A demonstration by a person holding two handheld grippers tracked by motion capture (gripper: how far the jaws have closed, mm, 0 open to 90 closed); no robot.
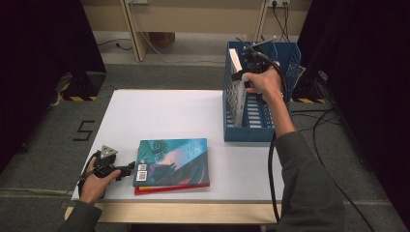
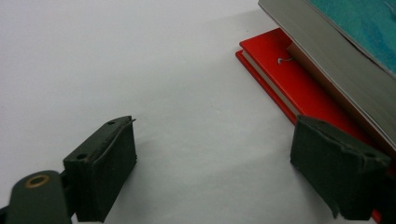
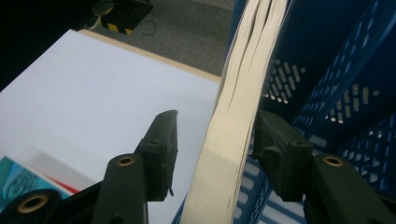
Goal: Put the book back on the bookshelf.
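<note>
Black jaws of the right gripper (image 3: 212, 140) straddle an upright book (image 3: 238, 116), gap at one side. Lower left, the left gripper (image 2: 212, 158) gapes beside the red book (image 2: 299, 79)

A white surface (image 1: 159, 113) with a pale wooden front edge stands on grey carpet (image 1: 43, 145). Black curtains (image 1: 43, 38) hang at both sides. Beyond the surface, a light wooden frame (image 1: 133, 29) rises before a beige wall (image 1: 203, 17). Yellow-and-black striped tape (image 1: 80, 98) marks the floor at left, near a black figure "5" (image 1: 83, 130). Cables (image 1: 329, 121) trail across the carpet at right.
</note>
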